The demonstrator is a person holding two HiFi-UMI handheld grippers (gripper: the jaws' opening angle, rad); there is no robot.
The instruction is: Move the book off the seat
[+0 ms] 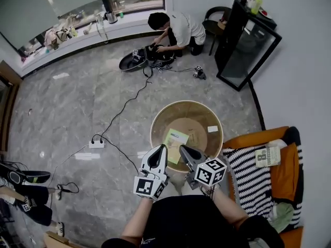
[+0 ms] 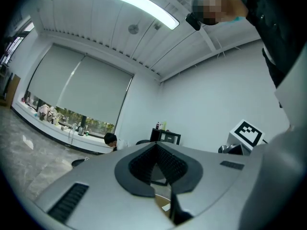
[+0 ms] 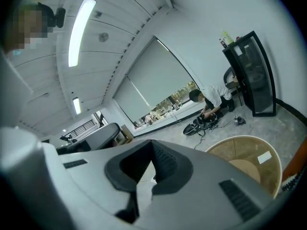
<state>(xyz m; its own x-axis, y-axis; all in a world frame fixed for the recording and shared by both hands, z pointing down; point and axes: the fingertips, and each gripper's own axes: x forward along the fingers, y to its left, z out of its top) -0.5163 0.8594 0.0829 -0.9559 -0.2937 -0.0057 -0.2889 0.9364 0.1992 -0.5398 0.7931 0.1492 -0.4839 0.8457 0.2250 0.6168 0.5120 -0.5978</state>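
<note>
Overhead, pale paperback book (image 1: 268,156) lying flat near the far edge of an orange upholstered seat (image 1: 253,138), touching a black-and-white striped cushion (image 1: 251,177), grey left gripper (image 1: 162,149) and grey right gripper (image 1: 184,149) both closed, empty, side by side above the near rim of a round wooden table (image 1: 161,119).

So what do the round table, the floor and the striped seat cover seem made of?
The round table: probably wood, tan matte top, paler rim. The floor: polished stone or marble-look tile, grey veining, faint sheen, seams. The striped seat cover: soft fabric, perhaps knit; it drapes and wrinkles.
</note>
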